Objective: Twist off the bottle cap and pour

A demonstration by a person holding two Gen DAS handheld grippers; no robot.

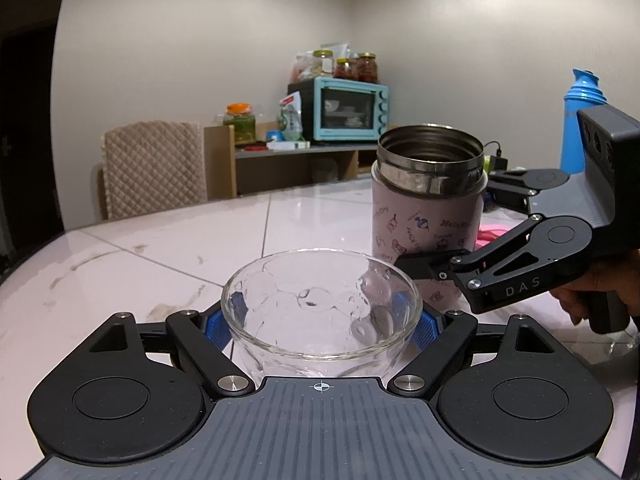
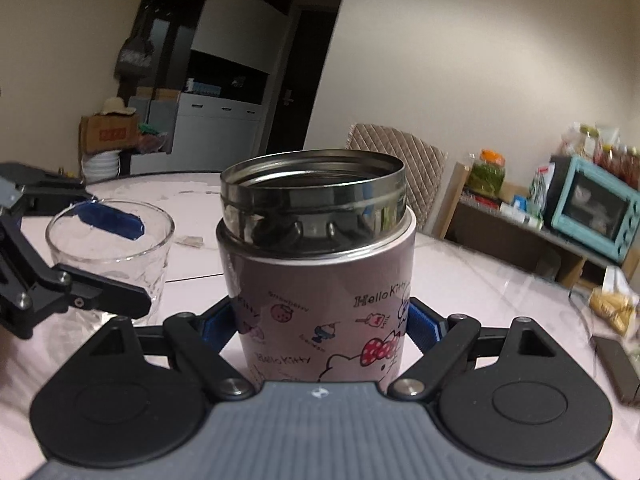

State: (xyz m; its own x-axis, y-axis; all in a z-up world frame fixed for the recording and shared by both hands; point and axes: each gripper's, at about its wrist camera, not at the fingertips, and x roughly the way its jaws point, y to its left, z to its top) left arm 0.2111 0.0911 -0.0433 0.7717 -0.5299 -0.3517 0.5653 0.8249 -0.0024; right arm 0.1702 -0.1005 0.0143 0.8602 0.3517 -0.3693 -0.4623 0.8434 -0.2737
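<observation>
Tabletop: glass hides left tongs' pads.

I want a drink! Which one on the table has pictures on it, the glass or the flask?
The flask: pink with Hello Kitty cartoons, steel mouth open, cap off. The glass is plain and clear.
</observation>
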